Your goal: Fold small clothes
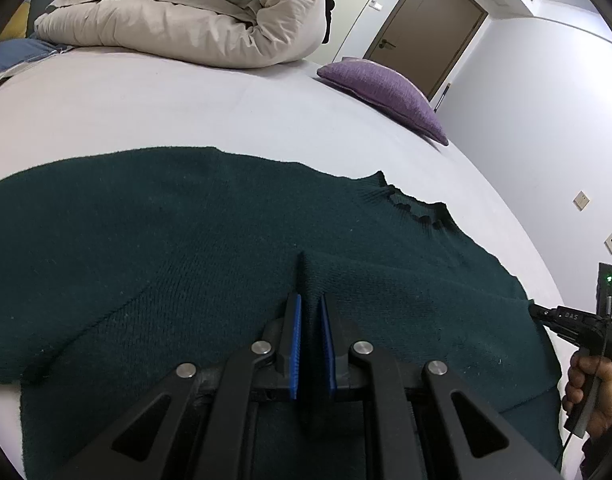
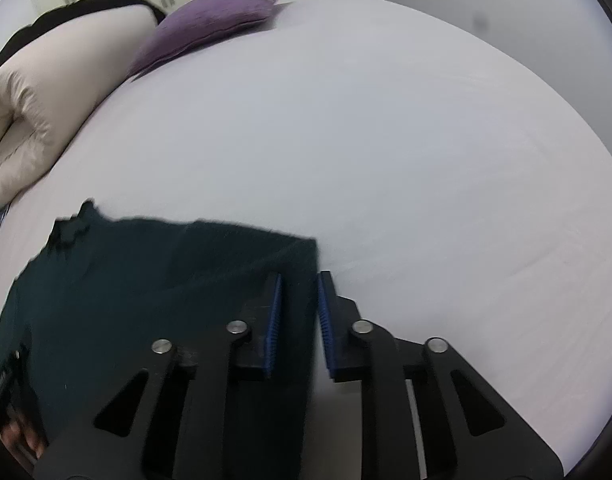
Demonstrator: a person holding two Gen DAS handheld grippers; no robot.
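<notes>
Fingers of left gripper (image 1: 311, 308) and right gripper (image 2: 300, 288) — each clamped on green sweater (image 1: 166, 220).

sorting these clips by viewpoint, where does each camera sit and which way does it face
Left wrist: on the left tongs, angled down across the bed at the green sweater pinched between its pads; the person's right hand shows at the right edge.
Right wrist: on the right tongs, angled down over the sheet, gripping the sweater's edge; fingers show bottom left.
Shared: sweater, purple cushion, beige duvet.
</notes>
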